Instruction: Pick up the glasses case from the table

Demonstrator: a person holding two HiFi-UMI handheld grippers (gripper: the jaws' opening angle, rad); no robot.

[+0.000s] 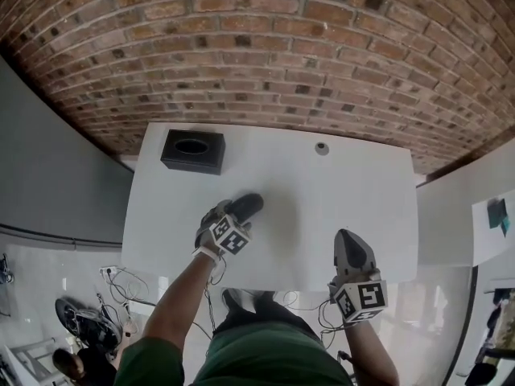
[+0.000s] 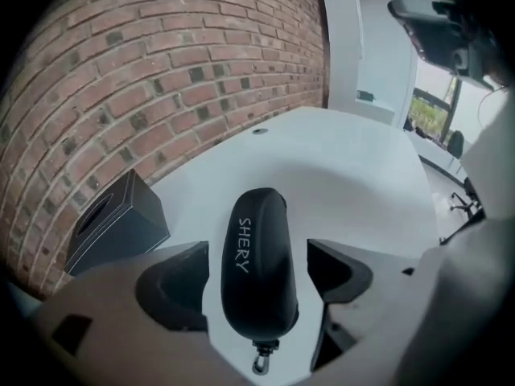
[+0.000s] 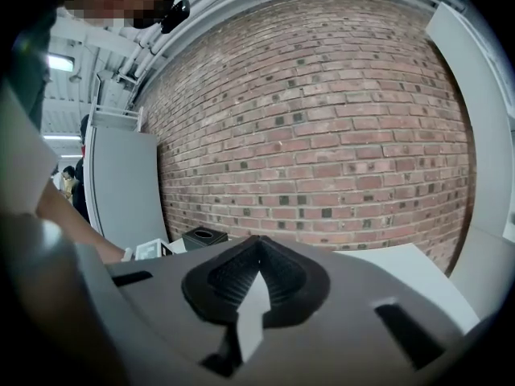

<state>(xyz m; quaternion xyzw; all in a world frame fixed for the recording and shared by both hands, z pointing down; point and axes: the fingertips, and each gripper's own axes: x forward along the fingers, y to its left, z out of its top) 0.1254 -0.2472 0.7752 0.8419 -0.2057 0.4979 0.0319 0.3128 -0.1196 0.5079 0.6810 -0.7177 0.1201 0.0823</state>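
A black oval glasses case (image 1: 247, 206) with white lettering lies on the white table (image 1: 346, 183), left of its middle. My left gripper (image 1: 235, 213) points down over the case's near end. In the left gripper view the case (image 2: 257, 248) lies lengthwise between the two dark fingers (image 2: 179, 284), with a gap on each side; the jaws stand open and touch nothing. A small metal clip hangs at the case's near end. My right gripper (image 1: 346, 238) hovers over the table's front right edge, its jaws (image 3: 257, 248) meeting at the tip with nothing between them.
A black box (image 1: 193, 151) with an oval hole in its top stands at the table's back left, also in the left gripper view (image 2: 113, 227). A small round fitting (image 1: 322, 148) sits near the back edge. A brick wall (image 1: 265, 47) rises behind the table.
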